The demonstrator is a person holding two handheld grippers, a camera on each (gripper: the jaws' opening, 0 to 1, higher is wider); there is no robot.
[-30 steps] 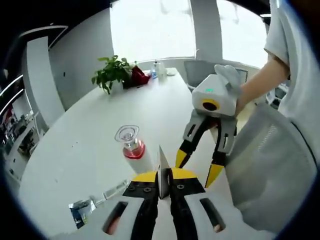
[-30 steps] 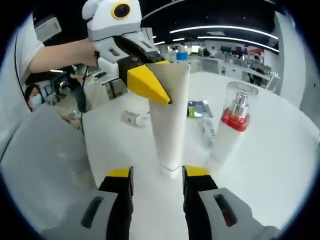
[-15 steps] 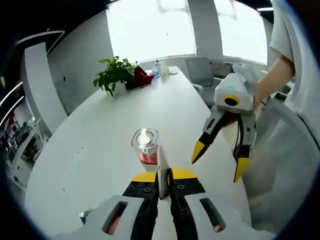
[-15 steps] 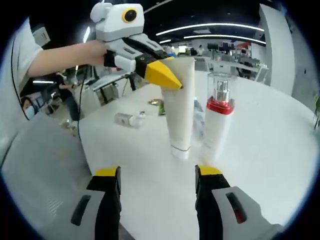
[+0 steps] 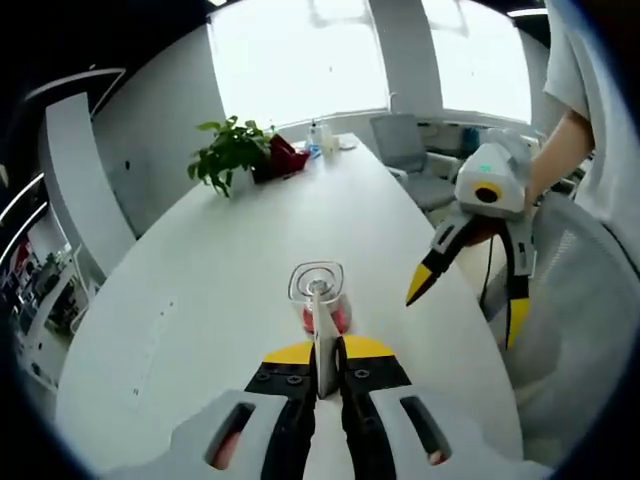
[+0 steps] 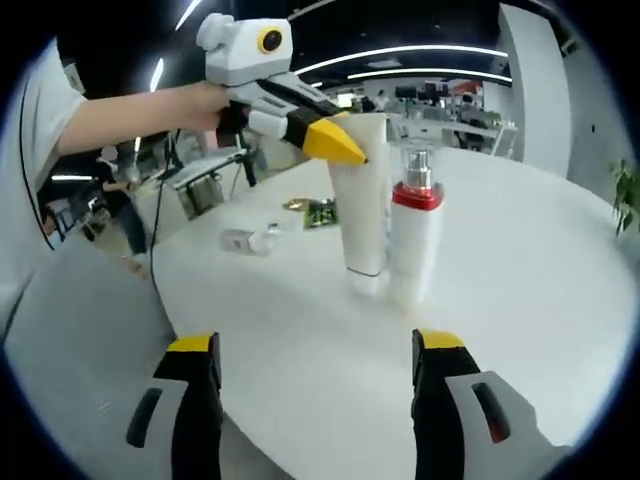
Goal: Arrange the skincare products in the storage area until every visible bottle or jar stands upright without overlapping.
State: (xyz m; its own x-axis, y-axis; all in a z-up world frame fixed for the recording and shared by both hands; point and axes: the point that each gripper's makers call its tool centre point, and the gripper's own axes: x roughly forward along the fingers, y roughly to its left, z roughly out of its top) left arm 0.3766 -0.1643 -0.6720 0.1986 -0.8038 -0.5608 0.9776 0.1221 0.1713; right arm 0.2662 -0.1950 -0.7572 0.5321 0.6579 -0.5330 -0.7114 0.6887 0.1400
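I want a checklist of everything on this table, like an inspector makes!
Surface: white table, round-edged.
Job's things: white tube standing cap-down; pump bottle with red collar upright beside it.
Clutter: small lying bottle and flat packets behind the tube.
Grippers: left gripper pinches the tube's top; right gripper open, empty.
Cables: dark cable hanging off the table's edge.
Surroundings: potted plant, windows, office desks.
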